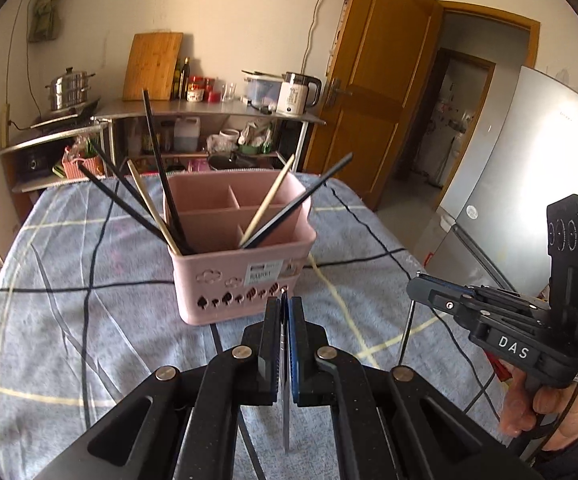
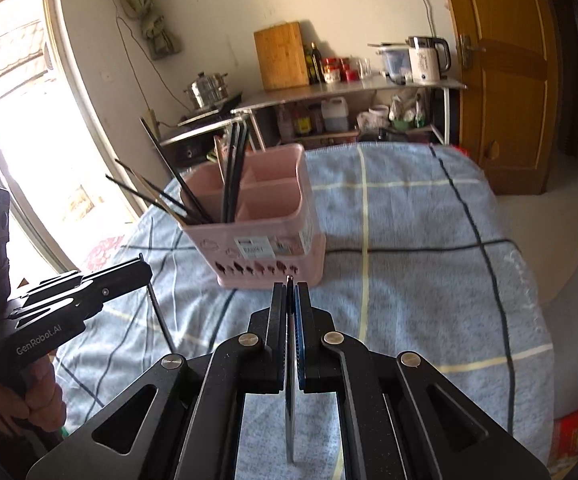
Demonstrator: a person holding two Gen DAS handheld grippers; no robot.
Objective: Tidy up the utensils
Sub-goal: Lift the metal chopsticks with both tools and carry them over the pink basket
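A pink utensil holder [image 1: 233,264] with compartments stands on a blue checked cloth; it also shows in the right wrist view [image 2: 265,236]. Several black and pale chopsticks [image 1: 161,184] lean in it. My left gripper [image 1: 285,300] is shut on a thin dark chopstick [image 1: 286,400] held upright, just in front of the holder. My right gripper [image 2: 290,286] is shut on another thin dark chopstick [image 2: 290,400], also near the holder's front. Each gripper shows in the other's view, with its chopstick hanging below: the right gripper [image 1: 421,284], the left gripper [image 2: 145,268].
The cloth [image 1: 69,300] covers a table. Behind stand a metal counter [image 1: 209,110] with a steamer pot, cutting board, bottles and kettle. A wooden door [image 1: 369,80] and a fridge [image 1: 529,184] are at the right. A window [image 2: 17,120] is at the left.
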